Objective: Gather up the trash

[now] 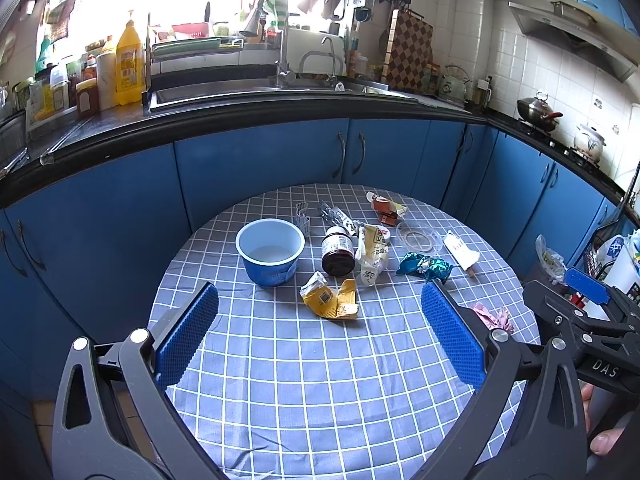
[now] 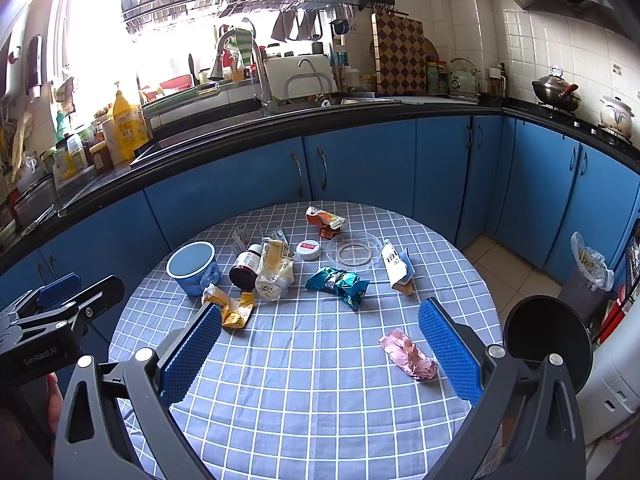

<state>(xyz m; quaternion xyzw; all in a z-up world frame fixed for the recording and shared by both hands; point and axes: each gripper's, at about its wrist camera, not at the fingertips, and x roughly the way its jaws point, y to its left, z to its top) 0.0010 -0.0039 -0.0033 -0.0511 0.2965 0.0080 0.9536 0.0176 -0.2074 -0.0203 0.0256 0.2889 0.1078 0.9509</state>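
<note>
1. Your left gripper (image 1: 320,336) hovers above the near part of the round table with the blue-and-white checked cloth (image 1: 320,400), fingers spread wide with nothing between the blue ribbed pads (image 1: 186,336).
2. Your right gripper (image 2: 320,356) hangs level beside it, to its right, jaws equally wide apart and empty; it points toward the far edge of the table.
3. Take the blue paper tub (image 1: 270,250) as your landmark: it stands upright, mouth up, left of the trash cluster.
4. Just right of the tub, the dark brown glass jar (image 1: 338,252) lies on its side, its long axis running away from you and its base towards you.
5. In front of the jar, the crumpled yellow wrapper (image 1: 330,298) lies flat.
6. Farther right of the tub, the crushed teal foil packet (image 2: 338,282) lies with its length across the table.
7. The pink crumpled wrapper (image 2: 408,354) lies nearest you, well right of the tub, just inside your right gripper's right pad, running diagonally.
8. The white ice-cream stick wrapper (image 2: 394,266) lies beyond the teal packet, angled away from you.
</note>
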